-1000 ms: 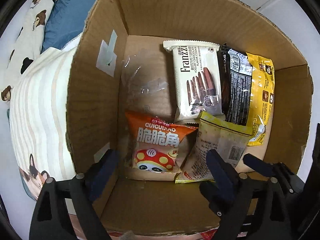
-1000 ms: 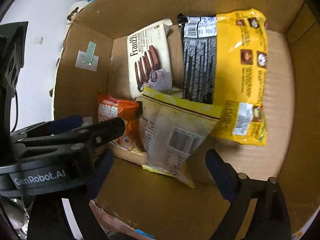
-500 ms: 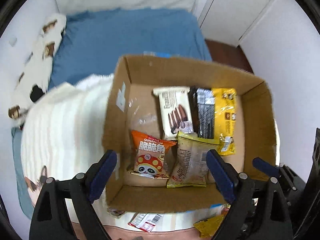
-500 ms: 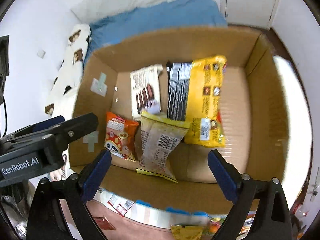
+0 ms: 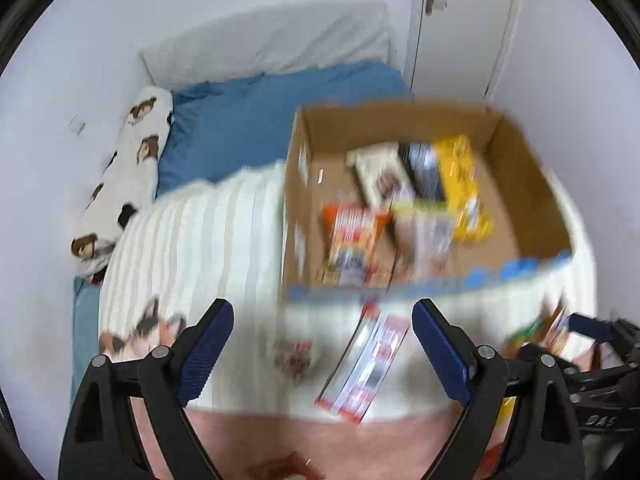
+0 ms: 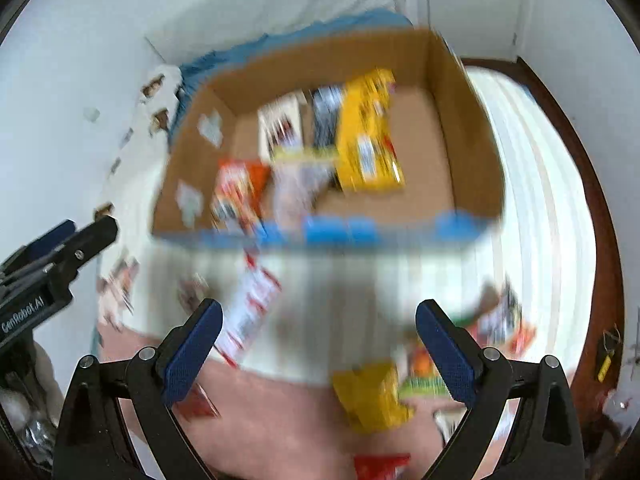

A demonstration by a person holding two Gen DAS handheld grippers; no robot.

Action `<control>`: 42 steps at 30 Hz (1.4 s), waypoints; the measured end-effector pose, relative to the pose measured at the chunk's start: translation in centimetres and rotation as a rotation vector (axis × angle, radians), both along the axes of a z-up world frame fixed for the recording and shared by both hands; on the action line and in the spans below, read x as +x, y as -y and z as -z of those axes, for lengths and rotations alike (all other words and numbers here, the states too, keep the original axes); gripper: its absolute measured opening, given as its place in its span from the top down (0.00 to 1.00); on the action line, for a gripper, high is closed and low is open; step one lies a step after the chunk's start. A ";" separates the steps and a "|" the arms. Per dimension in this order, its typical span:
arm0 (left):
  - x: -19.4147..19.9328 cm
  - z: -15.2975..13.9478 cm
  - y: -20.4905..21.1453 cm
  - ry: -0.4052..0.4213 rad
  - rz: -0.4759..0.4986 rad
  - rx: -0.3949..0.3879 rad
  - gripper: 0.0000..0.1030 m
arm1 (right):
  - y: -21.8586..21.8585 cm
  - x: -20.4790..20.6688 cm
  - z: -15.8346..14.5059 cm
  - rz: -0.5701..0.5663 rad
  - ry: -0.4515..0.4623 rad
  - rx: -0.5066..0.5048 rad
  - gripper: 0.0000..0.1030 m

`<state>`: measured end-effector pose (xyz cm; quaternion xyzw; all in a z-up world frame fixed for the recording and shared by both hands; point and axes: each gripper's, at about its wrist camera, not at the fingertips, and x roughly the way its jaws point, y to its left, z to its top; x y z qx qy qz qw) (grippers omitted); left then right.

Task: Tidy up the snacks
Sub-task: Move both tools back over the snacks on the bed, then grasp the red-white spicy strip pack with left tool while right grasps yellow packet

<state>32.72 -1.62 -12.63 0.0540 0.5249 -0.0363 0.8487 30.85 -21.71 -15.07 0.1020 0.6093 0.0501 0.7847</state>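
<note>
A cardboard box (image 5: 520, 184) (image 6: 472, 152) stands on the bed and holds several snack packs: an orange bag (image 5: 352, 236) (image 6: 236, 188), a white biscuit pack (image 5: 380, 176), a black-and-yellow pack (image 5: 456, 184) (image 6: 368, 136) and a pale bag (image 5: 424, 236). Both views are blurred. My left gripper (image 5: 324, 344) is open and empty, back from the box, above a red-and-white pack (image 5: 368, 364) on the blanket. My right gripper (image 6: 318, 340) is open and empty, near loose snacks: a yellow bag (image 6: 372, 396) and colourful packs (image 6: 496, 328). The left gripper also shows in the right wrist view (image 6: 60, 240).
The box sits on a striped white blanket (image 5: 192, 248) over a pink cover (image 5: 340, 444). A blue sheet (image 5: 260, 112), a bear-print pillow (image 5: 132, 168) and a white headboard lie behind. White walls and a cupboard door (image 5: 460, 20) stand beyond; dark floor (image 6: 592, 208) shows at right.
Both grippers have pulled up and back out of the box, so the whole box and the loose snacks in front of it now show. Both stay open and empty.
</note>
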 end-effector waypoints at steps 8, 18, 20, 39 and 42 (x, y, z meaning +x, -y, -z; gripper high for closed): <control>-1.6 12.6 1.5 -0.267 0.094 0.098 0.11 | 0.7 -5.3 9.3 0.074 -0.160 0.007 0.04; 1.1 17.8 6.2 -0.348 0.213 0.139 0.39 | -0.8 -6.1 13.8 0.038 -0.207 -0.136 0.41; 1.1 17.8 6.0 -0.369 0.180 0.097 0.45 | 0.0 -6.4 13.8 0.089 -0.213 -0.088 0.42; -8.7 20.8 2.1 -0.500 -0.001 -0.088 0.45 | 0.4 -12.2 14.9 0.146 -0.336 0.132 0.43; -8.5 20.7 1.9 -0.520 0.025 -0.086 0.44 | 0.6 -11.3 15.2 0.158 -0.349 0.168 0.33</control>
